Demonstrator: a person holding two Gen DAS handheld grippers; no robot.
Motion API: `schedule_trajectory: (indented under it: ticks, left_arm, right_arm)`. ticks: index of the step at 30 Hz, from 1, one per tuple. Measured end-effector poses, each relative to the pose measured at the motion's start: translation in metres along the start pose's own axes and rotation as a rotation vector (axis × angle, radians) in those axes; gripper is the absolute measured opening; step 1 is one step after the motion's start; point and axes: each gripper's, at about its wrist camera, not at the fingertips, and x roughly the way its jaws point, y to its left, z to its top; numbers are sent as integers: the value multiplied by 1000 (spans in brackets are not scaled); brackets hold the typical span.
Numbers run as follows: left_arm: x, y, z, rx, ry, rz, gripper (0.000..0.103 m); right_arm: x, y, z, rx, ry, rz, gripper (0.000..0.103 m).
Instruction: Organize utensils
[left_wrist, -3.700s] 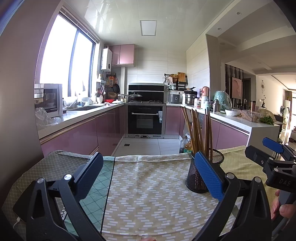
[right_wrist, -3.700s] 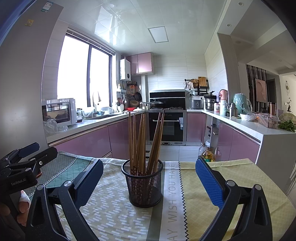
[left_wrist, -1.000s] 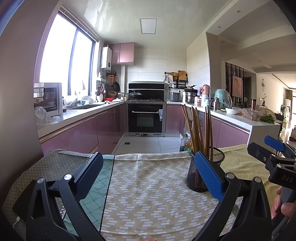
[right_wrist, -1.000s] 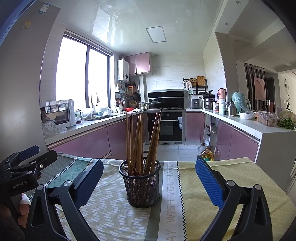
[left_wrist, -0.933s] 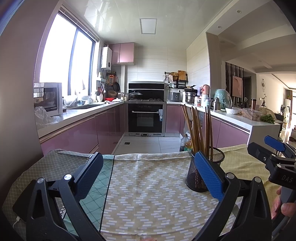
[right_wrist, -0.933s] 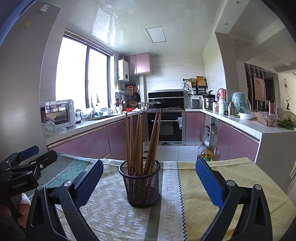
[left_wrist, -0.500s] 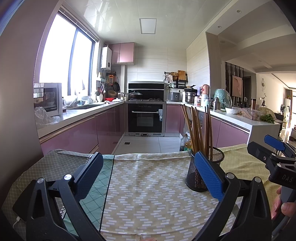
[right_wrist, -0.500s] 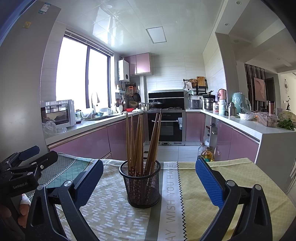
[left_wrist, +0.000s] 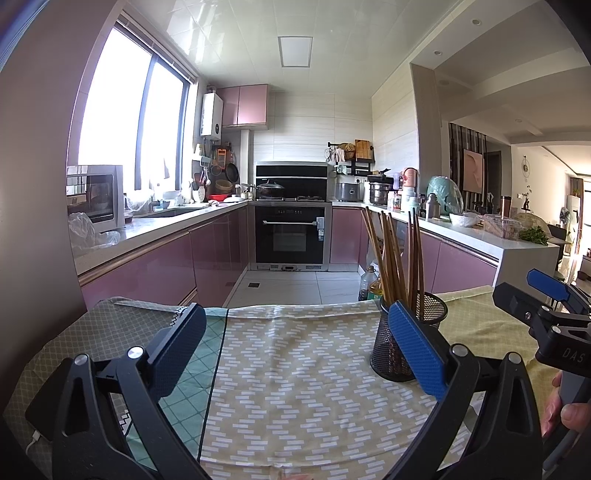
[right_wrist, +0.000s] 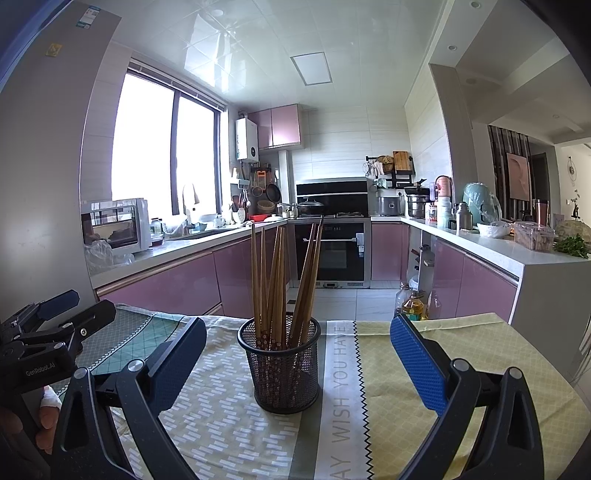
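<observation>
A black mesh cup (right_wrist: 282, 365) stands upright on the patterned tablecloth (right_wrist: 221, 417), holding several brown wooden chopsticks (right_wrist: 275, 284) that lean apart. My right gripper (right_wrist: 295, 354) is open and empty, with the cup between and just beyond its fingers. My left gripper (left_wrist: 295, 332) is open and empty over the cloth; the cup (left_wrist: 402, 339) sits behind its right finger (left_wrist: 415, 347). The right gripper (left_wrist: 546, 317) shows at the right edge of the left wrist view, and the left gripper (right_wrist: 44, 332) at the left edge of the right wrist view.
The cloth-covered table (left_wrist: 295, 387) ends at a far edge (left_wrist: 295, 306) above the kitchen floor. Oil bottles (right_wrist: 412, 304) stand on the floor past the edge. Pink cabinets, an oven (left_wrist: 291, 236) and cluttered counters lie beyond.
Almost nothing has changed; both grippers stay open and hover in place, with only slight camera drift. The cup and chopsticks have not moved.
</observation>
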Motion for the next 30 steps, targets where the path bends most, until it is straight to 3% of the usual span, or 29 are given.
schedule_trajectory:
  ticks: [24, 27, 30]
  left_arm:
    - [4, -4, -2, 12, 20, 10, 97]
    - [8, -1, -3, 6, 46, 10, 97]
    - [14, 3, -4, 3, 87, 6, 97]
  right_arm:
    - [3, -1, -1, 3, 19, 2, 97]
    - [9, -12, -3, 4, 65, -15, 97]
    - [31, -38, -12, 5, 204, -81, 97]
